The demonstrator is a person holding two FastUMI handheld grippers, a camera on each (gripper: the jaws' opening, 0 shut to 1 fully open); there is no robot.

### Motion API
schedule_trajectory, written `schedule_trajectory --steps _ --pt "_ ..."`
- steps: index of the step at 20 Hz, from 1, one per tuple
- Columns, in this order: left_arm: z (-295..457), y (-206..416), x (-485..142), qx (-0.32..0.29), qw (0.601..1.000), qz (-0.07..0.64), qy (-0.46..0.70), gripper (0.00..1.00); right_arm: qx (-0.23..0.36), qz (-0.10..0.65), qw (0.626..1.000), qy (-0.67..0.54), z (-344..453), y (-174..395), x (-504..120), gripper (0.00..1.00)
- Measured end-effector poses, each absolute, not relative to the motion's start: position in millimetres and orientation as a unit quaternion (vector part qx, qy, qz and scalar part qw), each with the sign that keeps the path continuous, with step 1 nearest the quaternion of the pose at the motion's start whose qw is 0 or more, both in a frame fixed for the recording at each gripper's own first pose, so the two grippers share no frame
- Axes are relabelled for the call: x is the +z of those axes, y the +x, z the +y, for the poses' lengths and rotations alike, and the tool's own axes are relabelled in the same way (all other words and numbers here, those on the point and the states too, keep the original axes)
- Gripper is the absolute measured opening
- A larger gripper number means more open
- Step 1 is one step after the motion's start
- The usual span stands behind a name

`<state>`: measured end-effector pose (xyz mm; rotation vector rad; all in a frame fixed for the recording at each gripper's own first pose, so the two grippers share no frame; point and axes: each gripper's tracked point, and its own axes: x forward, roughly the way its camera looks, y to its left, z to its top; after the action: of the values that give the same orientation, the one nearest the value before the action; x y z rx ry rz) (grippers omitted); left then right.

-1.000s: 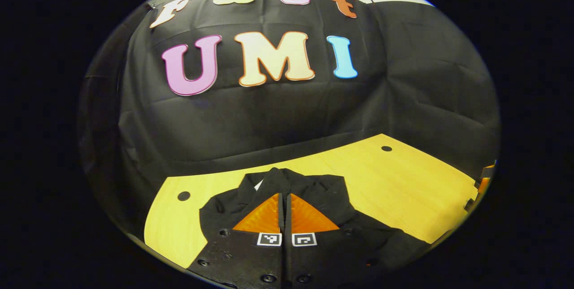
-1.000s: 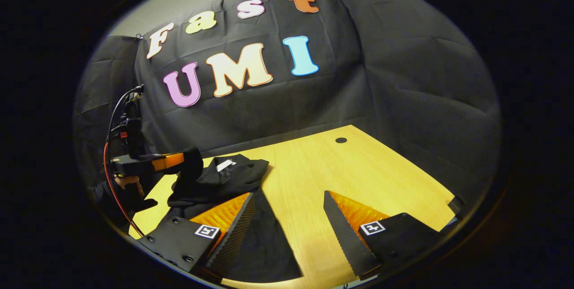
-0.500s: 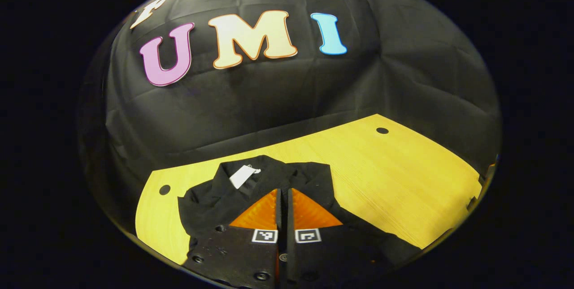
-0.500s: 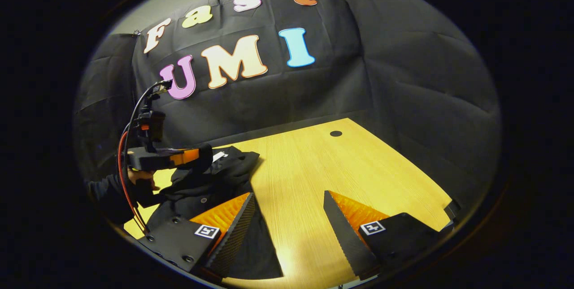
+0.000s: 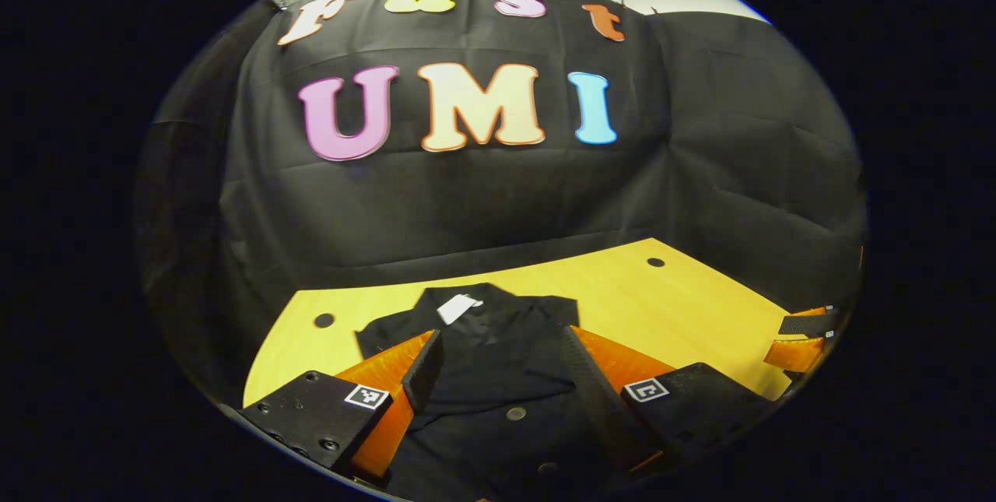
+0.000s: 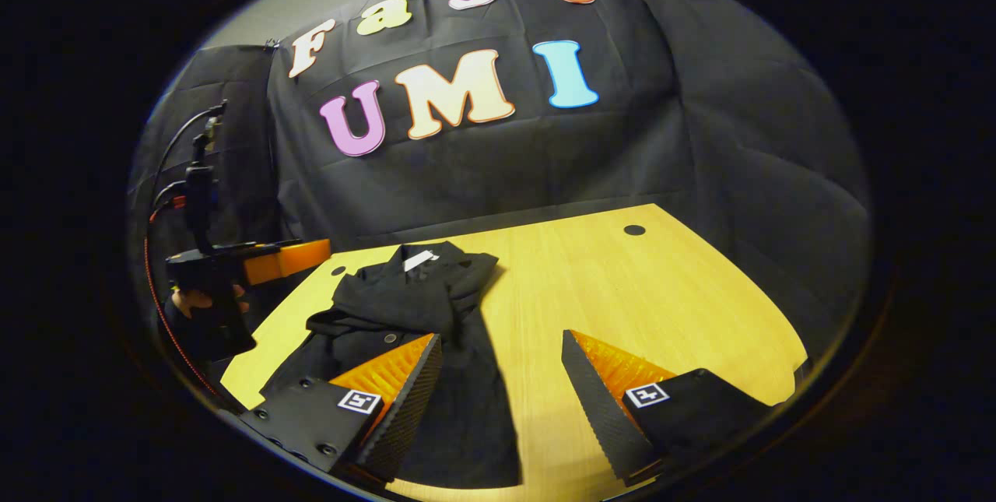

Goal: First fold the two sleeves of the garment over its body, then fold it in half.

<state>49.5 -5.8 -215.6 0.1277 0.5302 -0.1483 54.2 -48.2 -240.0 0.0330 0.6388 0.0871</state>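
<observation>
In the left gripper view, the left gripper [image 5: 498,358] has its fingers spread wide apart with nothing gripped between them, and it hangs over the black garment [image 5: 482,346], whose cloth shows through the gap between the fingers. In the right gripper view that same gripper sits off to the left beyond the table's edge, held by a hand [image 6: 204,301] in a dark sleeve, apart from the cloth. The right gripper [image 6: 502,377] is likewise wide open and holds nothing; its one finger lies over the garment's near edge, its other over bare wood, though whether either touches the surface cannot be told. The garment lies on the yellow wooden table [image 6: 622,292], toward its left side in the right gripper view, running from the near edge back toward the booth's wall. Its far end is bunched into soft folds, with a small white tag [image 6: 419,260] showing at the collar, while the near part lies flatter as a long dark strip. A round button [image 5: 515,413] shows on the cloth near the left gripper. No container is in sight; the table carries a small dark round hole [image 6: 634,230] near its far corner.
</observation>
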Motion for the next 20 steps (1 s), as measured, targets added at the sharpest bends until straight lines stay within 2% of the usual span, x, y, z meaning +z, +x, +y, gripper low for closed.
schedule_trajectory --steps 5,10,11,12,13,16,17,18,20 --pt "75.3 -29.8 -216.9 -0.024 0.953 0.288 0.088 0.94 0.047 0.333 0.942 -0.011 -26.5 28.8 -259.5 0.98" --pt "127.7 -105.8 -256.7 0.015 0.932 0.354 0.072 0.94 0.035 0.367 0.927 -0.070 -31.0 -3.4 -296.6 0.98" --pt "134.9 -119.3 -265.4 0.020 0.927 0.367 0.071 0.94 0.032 0.375 0.923 -0.076 -32.1 -8.4 -304.9 0.98" --pt "141.7 -132.7 -276.4 0.024 0.921 0.382 0.070 0.95 0.027 0.388 0.918 -0.079 -33.2 -16.5 -315.1 0.93" --pt "147.4 -144.8 -286.8 0.028 0.915 0.397 0.069 0.95 0.024 0.401 0.913 -0.078 -34.2 -25.2 -323.3 0.98" --pt "156.7 -180.2 -316.0 0.037 0.894 0.443 0.056 0.95 0.014 0.433 0.897 -0.083 -37.3 -42.1 -348.3 0.98" --pt "158.9 -190.2 -323.4 0.040 0.888 0.456 0.052 0.95 0.012 0.441 0.893 -0.092 -39.7 -46.9 -354.1 0.93" --pt "160.0 -199.7 -333.2 0.042 0.881 0.469 0.048 0.95 0.010 0.449 0.887 -0.103 -41.5 -54.1 -360.0 0.98" --pt "161.0 -211.7 -345.7 0.044 0.873 0.484 0.042 0.95 0.009 0.468 0.877 -0.113 -44.0 -62.0 -370.9 0.98"
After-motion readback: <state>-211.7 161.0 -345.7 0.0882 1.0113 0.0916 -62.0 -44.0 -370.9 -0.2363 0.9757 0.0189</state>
